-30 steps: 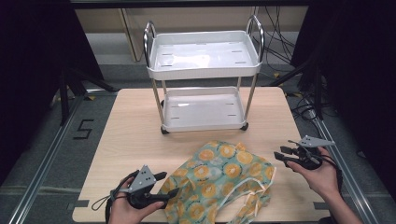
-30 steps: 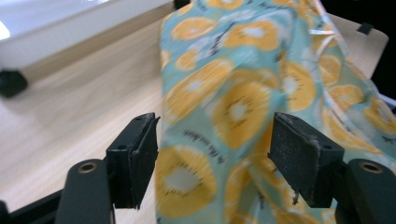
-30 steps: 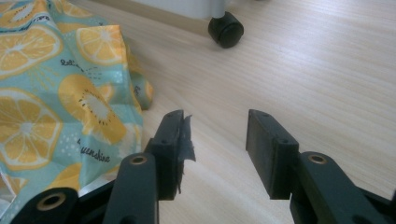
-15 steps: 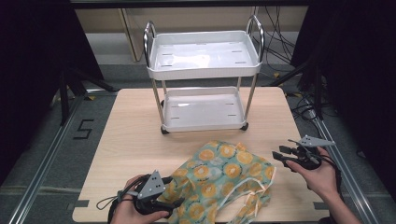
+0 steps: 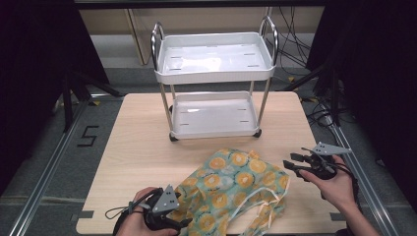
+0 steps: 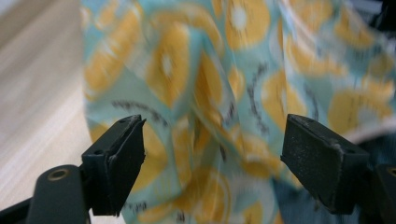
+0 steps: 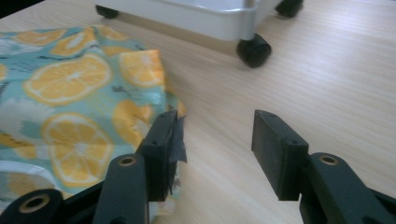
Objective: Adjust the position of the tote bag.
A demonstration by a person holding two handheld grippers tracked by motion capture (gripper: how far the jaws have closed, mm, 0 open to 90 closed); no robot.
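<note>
Left gripper (image 5: 178, 225) sits down at the near edge of the table (image 5: 137, 147), right at the corner of the lemon-print bag (image 5: 236, 189). Its jaws have just been opening and now stand wide apart. In the left gripper view the crumpled cloth (image 6: 224, 102) sits just past the two black pads and between them, but neither pad presses on it, so it's not holding anything.

Right gripper (image 5: 290, 163) is over on the other side, held in the person's right hand (image 5: 334, 182), tips pointing at the bag's right edge. Its jaws have just been opening too, and they're parted with bare wood between them. In the right gripper view the left pad sits right against the bag's edge (image 7: 70, 107); can't really tell if it touches. Nothing pinched there either.

Bag itself lies flat-ish and rumpled on the near half of the table, between the two grippers, with its pale handles (image 5: 265, 206) flopped toward the person. Behind it, near the far edge, stands a little white two-shelf cart (image 5: 214, 73) on black wheels, well apart from the bag.
</note>
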